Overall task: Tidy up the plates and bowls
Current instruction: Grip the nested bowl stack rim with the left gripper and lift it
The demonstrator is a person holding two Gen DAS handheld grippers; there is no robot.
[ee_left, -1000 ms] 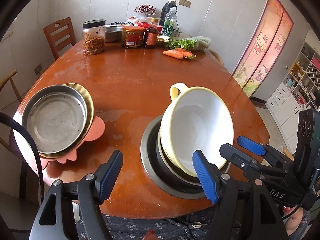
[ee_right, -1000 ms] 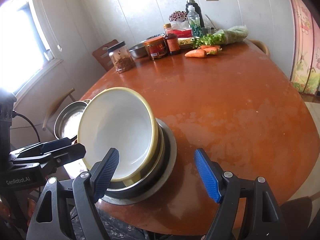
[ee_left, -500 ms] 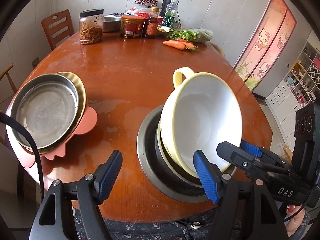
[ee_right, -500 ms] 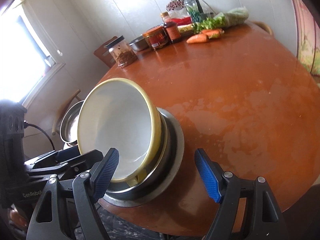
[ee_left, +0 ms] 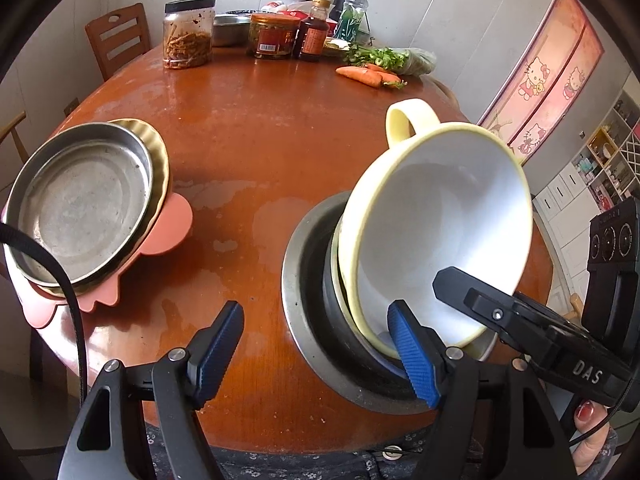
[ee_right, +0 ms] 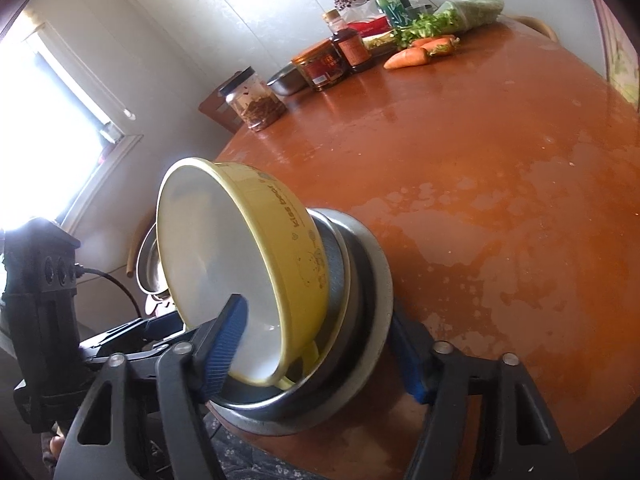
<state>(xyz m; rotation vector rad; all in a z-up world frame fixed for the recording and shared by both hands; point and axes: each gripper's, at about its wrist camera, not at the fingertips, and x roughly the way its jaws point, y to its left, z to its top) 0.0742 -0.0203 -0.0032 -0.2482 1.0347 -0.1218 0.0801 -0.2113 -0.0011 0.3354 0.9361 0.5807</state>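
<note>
A yellow bowl with a handle (ee_left: 440, 232) leans tilted in a stack of nested bowls, whose outer steel bowl (ee_left: 308, 320) stands at the table's near edge. My right gripper (ee_right: 320, 344) is open and straddles the stack's near rim; its left pad (ee_right: 226, 336) is inside the yellow bowl (ee_right: 280, 240), its right finger is behind the steel bowl (ee_right: 372, 292). My left gripper (ee_left: 316, 352) is open and empty, its right pad (ee_left: 412, 356) by the stack's rim. A steel plate (ee_left: 76, 204) lies on a gold plate and a pink plate (ee_left: 168, 232) at left.
Jars (ee_left: 187, 34), bottles, a steel bowl, greens and carrots (ee_left: 364, 74) stand at the table's far side. A wooden chair (ee_left: 118, 40) is behind the table. The round wooden table (ee_left: 256, 128) ends just under my grippers.
Both grippers have moved closer to the bowl stack. The right gripper's pad has gone into the yellow bowl, which now stands more steeply tilted.
</note>
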